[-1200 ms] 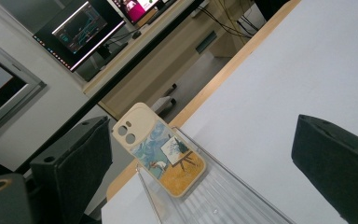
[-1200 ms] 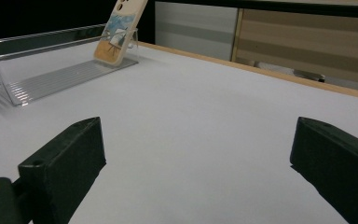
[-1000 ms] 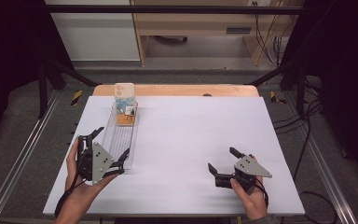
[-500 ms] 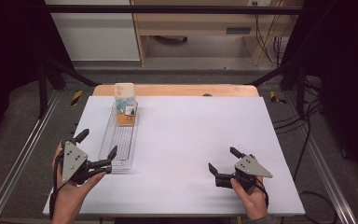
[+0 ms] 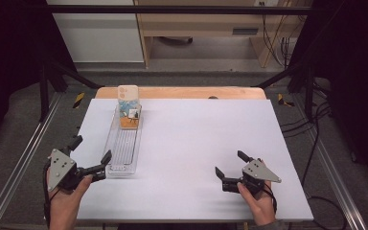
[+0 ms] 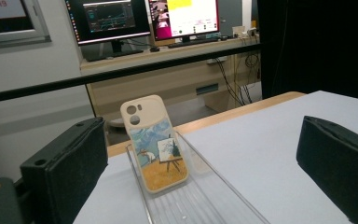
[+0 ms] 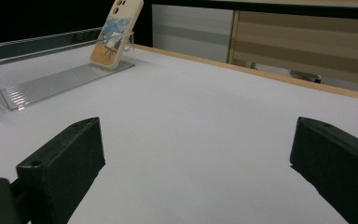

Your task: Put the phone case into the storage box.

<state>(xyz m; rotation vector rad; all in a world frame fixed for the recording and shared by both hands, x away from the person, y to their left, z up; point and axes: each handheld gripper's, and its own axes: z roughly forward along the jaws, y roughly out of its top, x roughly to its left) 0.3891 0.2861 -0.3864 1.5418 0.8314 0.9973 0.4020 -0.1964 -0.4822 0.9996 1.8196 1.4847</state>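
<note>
Phone case (image 5: 128, 108): a cream case with a painted picture on its back is seen leaning upright at the far end of the clear tray (image 5: 120, 155), its camera cut-outs uppermost. In the left gripper view the phone case (image 6: 154, 144) is seen tilted back against the far wall of the tray (image 6: 214, 200). In the right gripper view the phone case (image 7: 116, 30) is seen at the upper left, resting in the tray (image 7: 51, 79).

Clear tray: a long, narrow, ribbed transparent holder is laid lengthwise on the left part of the worktop (image 5: 196, 143), its near end just beside the left gripper.

Left gripper (image 5: 92, 156): it is held at the near left corner of the worktop by the left hand (image 5: 67, 199). Its fingers are spread apart and nothing is held between them. One fingertip is seen just beside the tray's near end; whether contact is made cannot be told. It is pointed along the tray towards the phone case.

Right gripper (image 5: 231, 165): it is held at the near right of the worktop by the right hand (image 5: 256, 203), well apart from the tray. Its fingers are released and spread wide over bare worktop, and nothing is grasped.

Worktop: a white sheet is laid over a wooden board, whose edge is visible along the far side.

Background: two monitors (image 6: 144, 18) on a desk are seen beyond the worktop in the left gripper view.
</note>
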